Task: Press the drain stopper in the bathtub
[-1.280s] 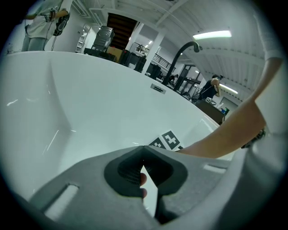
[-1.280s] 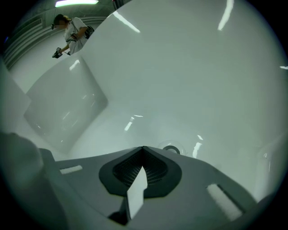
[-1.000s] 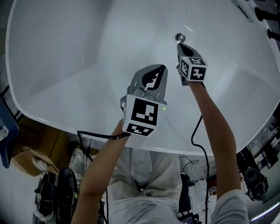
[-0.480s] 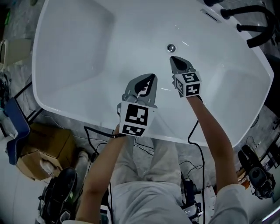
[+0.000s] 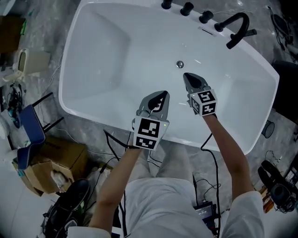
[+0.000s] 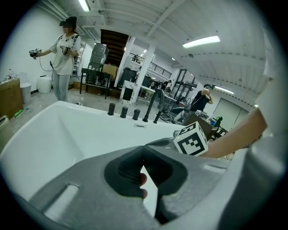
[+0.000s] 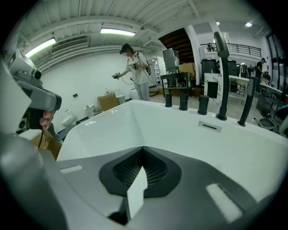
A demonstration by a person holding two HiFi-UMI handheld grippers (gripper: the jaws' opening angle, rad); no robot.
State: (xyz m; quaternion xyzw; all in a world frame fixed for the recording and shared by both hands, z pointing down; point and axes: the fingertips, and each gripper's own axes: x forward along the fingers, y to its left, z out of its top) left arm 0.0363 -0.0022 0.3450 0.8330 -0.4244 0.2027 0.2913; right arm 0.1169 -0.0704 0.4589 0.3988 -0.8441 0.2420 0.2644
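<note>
The white bathtub (image 5: 111, 69) fills the upper head view. Its small round chrome drain stopper (image 5: 179, 64) sits in the tub floor near the far wall. My right gripper (image 5: 186, 75) hangs above the tub, its shut tip a short way on the near side of the stopper and apart from it. My left gripper (image 5: 163, 94) is shut too, lower and to the left, over the tub's near side. Nothing is held in either. In the left gripper view the jaws (image 6: 144, 146) meet at the tip; the right gripper view (image 7: 143, 148) shows the same. The stopper is hidden in both gripper views.
A black faucet (image 5: 236, 24) and black knobs (image 5: 186, 8) stand on the tub's far rim, with an overflow slot (image 7: 209, 126) below. A blue chair (image 5: 30, 131), cardboard boxes (image 5: 55, 162) and cables lie on the floor. A person (image 6: 64, 50) stands beyond the tub.
The head view has pulled back and now takes in the whole tub. My right gripper's tip was right beside the stopper; now a gap lies between them. Both grippers stay shut.
</note>
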